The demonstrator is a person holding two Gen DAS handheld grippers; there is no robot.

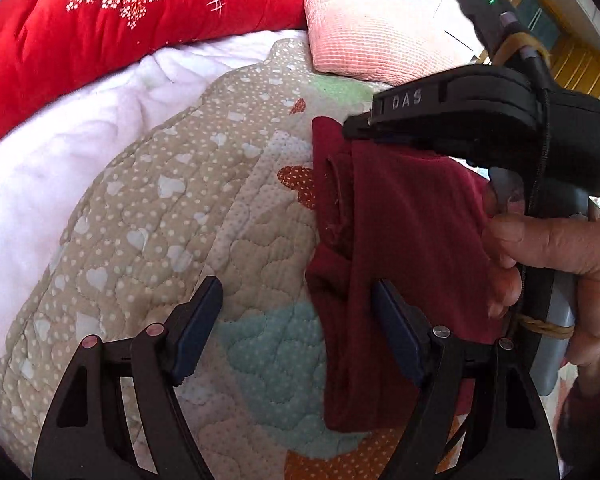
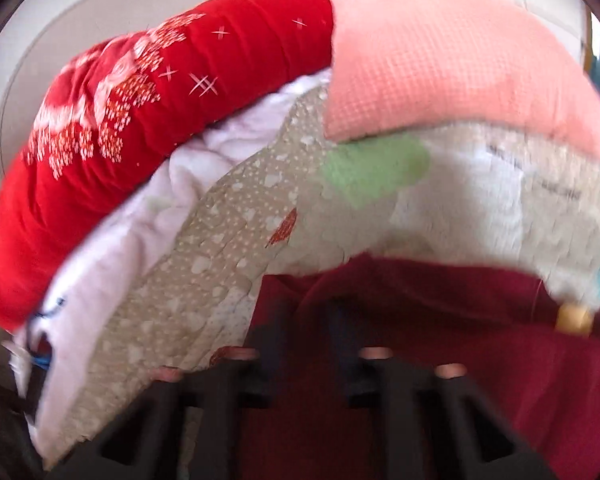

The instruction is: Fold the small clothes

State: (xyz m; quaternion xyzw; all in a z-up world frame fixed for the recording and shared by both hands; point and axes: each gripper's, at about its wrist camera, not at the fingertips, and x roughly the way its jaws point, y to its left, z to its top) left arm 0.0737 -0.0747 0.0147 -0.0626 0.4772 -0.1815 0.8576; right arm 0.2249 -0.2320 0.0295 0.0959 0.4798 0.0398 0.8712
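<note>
A dark red small garment (image 1: 404, 248) hangs in folds over the quilted mat (image 1: 172, 240). In the left wrist view my right gripper (image 1: 360, 128) is shut on the garment's top edge and holds it up. My left gripper (image 1: 296, 328) is open; its right finger (image 1: 396, 332) sits in front of the hanging cloth, its left finger (image 1: 198, 320) over the mat, and nothing is between them. The right wrist view is blurred: my right gripper (image 2: 304, 320) is narrow over the dark red garment (image 2: 440, 340), which fills the lower frame.
A red floral quilt (image 1: 100, 32) and a pink pillow (image 1: 368, 24) lie at the back of the bed. A white blanket (image 1: 60, 152) lies to the left of the mat. A wooden door (image 1: 572, 56) shows at far right.
</note>
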